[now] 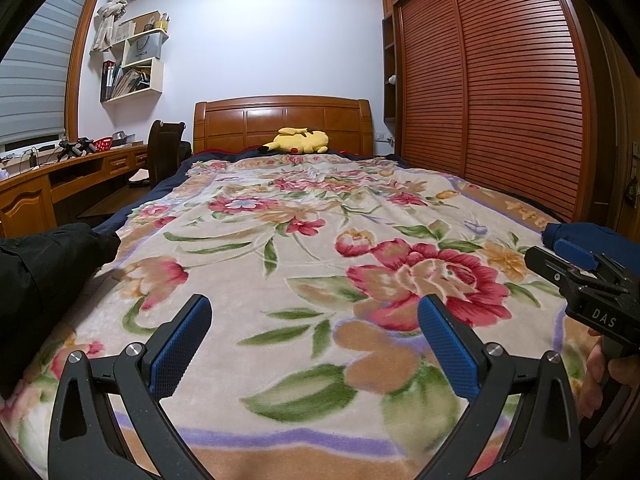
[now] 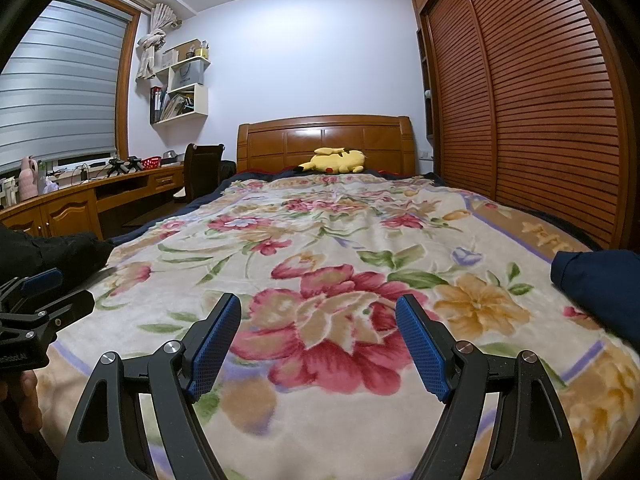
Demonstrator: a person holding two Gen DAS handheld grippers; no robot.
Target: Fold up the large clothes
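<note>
Nearest the viewer, two handheld grippers point along a bed, each tilted slightly downward over the foot of it. The left gripper (image 1: 314, 344) shows two black arms with blue textured pads spread wide apart, nothing between them, hovering above the floral blanket (image 1: 304, 208) without touching it. The right gripper (image 2: 318, 344) matches it: two blue pads held wide apart, empty, above a large red flower in the pattern. In the left wrist view the right gripper's body appears at the right edge, gripped from below by a bare hand (image 1: 600, 368). In the right wrist view a hand (image 2: 24, 396) under the left gripper's body shows at the left edge.

Two dark garments lie on the blanket, one at each side. A black garment (image 1: 44, 264) is bunched at the left edge of the bed, near the left gripper. A navy blue garment (image 2: 600, 284) is heaped at the right edge, near the right gripper. Neither is touched by either tool.

Farther off, one yellow plush toy (image 1: 298, 141) lies against the wooden headboard (image 1: 282, 120). To the left stand a wooden desk (image 1: 52, 176) and one dark chair (image 1: 164, 148); to the right, a slatted wooden wardrobe (image 1: 492, 92).
</note>
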